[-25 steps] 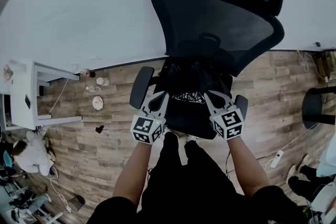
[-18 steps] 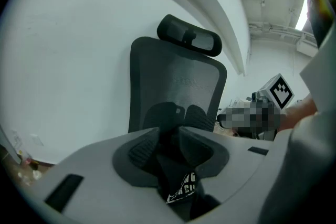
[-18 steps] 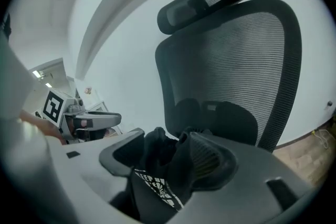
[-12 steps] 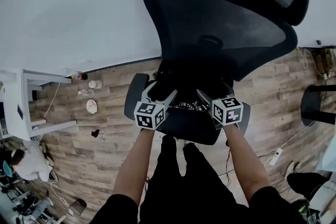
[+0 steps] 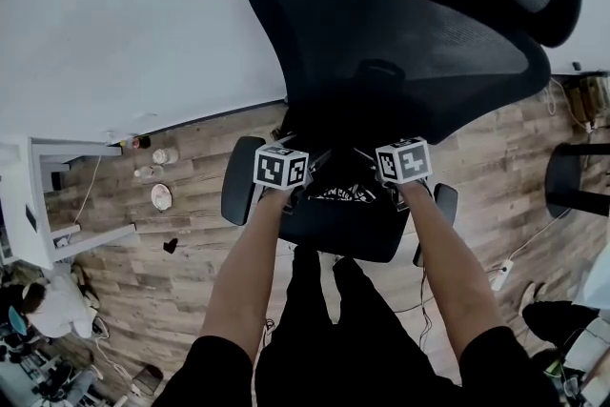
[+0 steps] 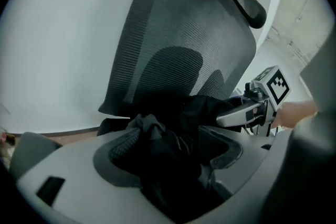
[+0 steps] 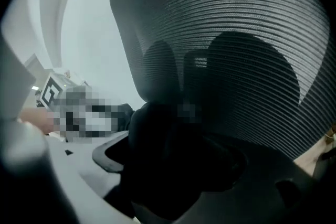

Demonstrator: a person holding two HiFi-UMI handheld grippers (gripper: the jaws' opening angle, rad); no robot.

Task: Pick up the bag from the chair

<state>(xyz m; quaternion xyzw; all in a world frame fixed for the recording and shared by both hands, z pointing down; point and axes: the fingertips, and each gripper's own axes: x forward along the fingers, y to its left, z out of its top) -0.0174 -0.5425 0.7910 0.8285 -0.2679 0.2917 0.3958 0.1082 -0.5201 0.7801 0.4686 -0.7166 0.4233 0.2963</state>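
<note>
A black bag [image 5: 345, 195] with white print lies crumpled on the seat of a black mesh office chair [image 5: 400, 43]. My left gripper [image 5: 303, 174] and right gripper [image 5: 375, 169] reach down onto it side by side, their marker cubes uppermost. In the left gripper view the left gripper [image 6: 170, 147] stands open; its jaws have just been opening, with a bunch of bag fabric [image 6: 157, 134] between them. In the right gripper view the right gripper [image 7: 173, 155] is also open, its jaws just opened around dark bag cloth [image 7: 157, 128]. The bag's lower part is hidden.
The chair's armrests [image 5: 238, 181] flank the seat. A white wall rises behind the chair. A white desk [image 5: 38, 205] stands at the left, with bottles and a plate [image 5: 160, 196] on the wood floor. Another chair [image 5: 572, 181] and a power strip [image 5: 500, 276] lie at the right.
Both grippers have moved from the seat's front edge forward and down onto the bag. The chair back now fills more of the head view.
</note>
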